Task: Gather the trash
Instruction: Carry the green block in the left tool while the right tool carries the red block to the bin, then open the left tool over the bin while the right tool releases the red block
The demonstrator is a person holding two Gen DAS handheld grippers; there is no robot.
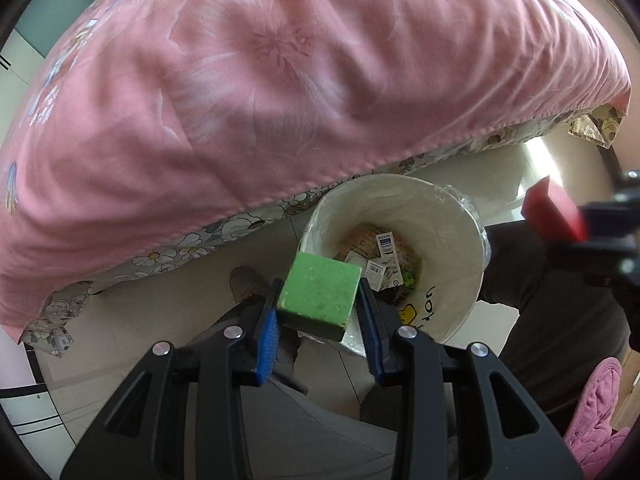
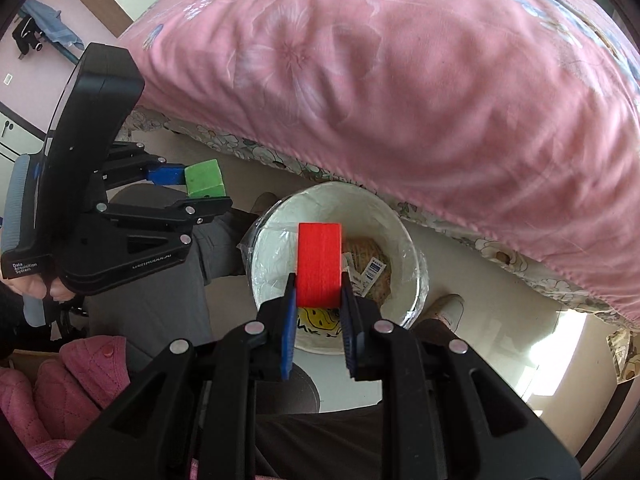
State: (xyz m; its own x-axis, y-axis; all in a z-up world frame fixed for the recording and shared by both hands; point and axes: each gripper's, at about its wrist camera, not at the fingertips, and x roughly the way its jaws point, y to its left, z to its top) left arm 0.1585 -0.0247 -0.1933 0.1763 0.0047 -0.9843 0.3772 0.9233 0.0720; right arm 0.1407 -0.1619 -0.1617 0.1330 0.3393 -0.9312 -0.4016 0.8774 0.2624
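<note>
Blue pads (image 1: 267, 330) of the left gripper (image 1: 316, 312) clamp a green block (image 1: 318, 296), seemingly light and rigid, held by flat sides, low-centre above the bin (image 1: 460, 248); the right gripper (image 2: 318, 312) pinches a red block (image 2: 319, 266).

We can't read the scraps (image 1: 380, 264) in the bin (image 1: 452, 240), too small. At 3 o'clock in the left view, the red block (image 1: 554, 216) and right gripper (image 1: 576, 220) blur out, frame-cropped.

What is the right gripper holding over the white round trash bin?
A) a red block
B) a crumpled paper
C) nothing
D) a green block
A: the right gripper pinches a red block above the white round trash bin; the green block sits in the left gripper.
</note>
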